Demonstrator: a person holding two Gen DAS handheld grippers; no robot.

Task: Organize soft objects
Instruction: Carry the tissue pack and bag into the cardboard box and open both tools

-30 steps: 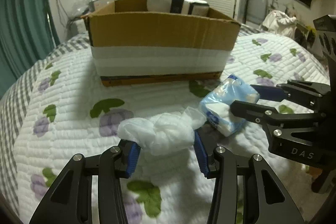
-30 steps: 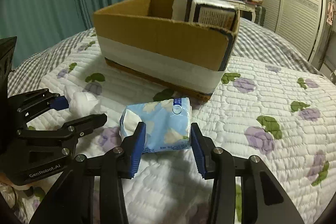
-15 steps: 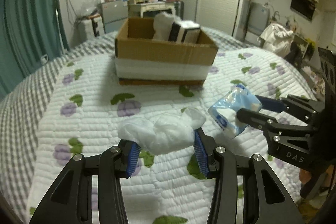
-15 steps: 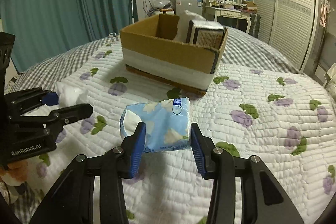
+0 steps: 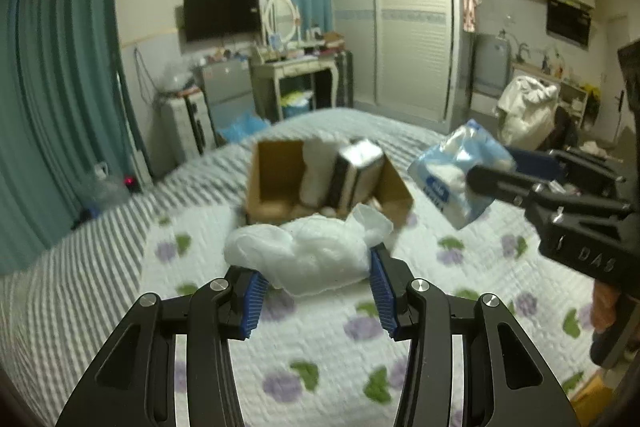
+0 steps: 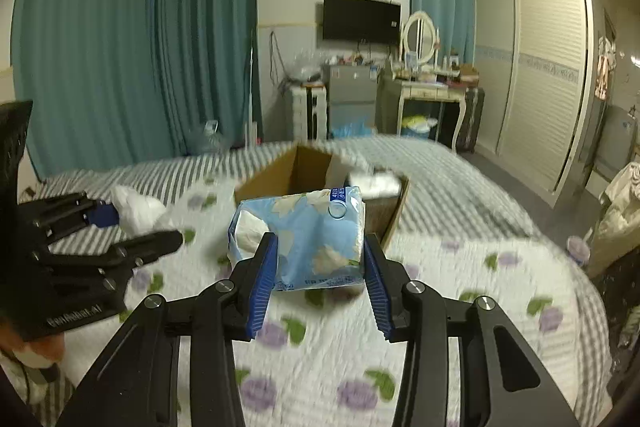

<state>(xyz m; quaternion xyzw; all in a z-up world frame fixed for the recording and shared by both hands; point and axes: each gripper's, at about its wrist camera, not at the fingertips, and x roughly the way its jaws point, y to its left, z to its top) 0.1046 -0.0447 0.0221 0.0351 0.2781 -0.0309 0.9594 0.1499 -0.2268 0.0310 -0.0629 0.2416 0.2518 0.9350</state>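
Note:
My left gripper [image 5: 316, 287] is shut on a white bag of cotton [image 5: 304, 255] and holds it high above the bed. My right gripper [image 6: 318, 267] is shut on a blue tissue pack [image 6: 308, 235], also raised; the pack shows in the left wrist view [image 5: 460, 171] at the right. An open cardboard box [image 5: 276, 183] sits on the bed beyond both, with a white roll and a dark pack standing inside. The box shows behind the tissue pack in the right wrist view [image 6: 280, 171]. The left gripper [image 6: 132, 231] is at the left there.
The bed has a white quilt with purple flowers [image 5: 328, 359] and a grey striped far part [image 6: 440, 163]. Beyond it stand a dresser with a mirror [image 5: 296, 67], a wall TV [image 5: 222, 15], teal curtains [image 6: 120, 47] and a wardrobe [image 6: 536, 67].
Both grippers have risen well above the bed with their loads. The box now looks smaller and lower, and its inside shows from above.

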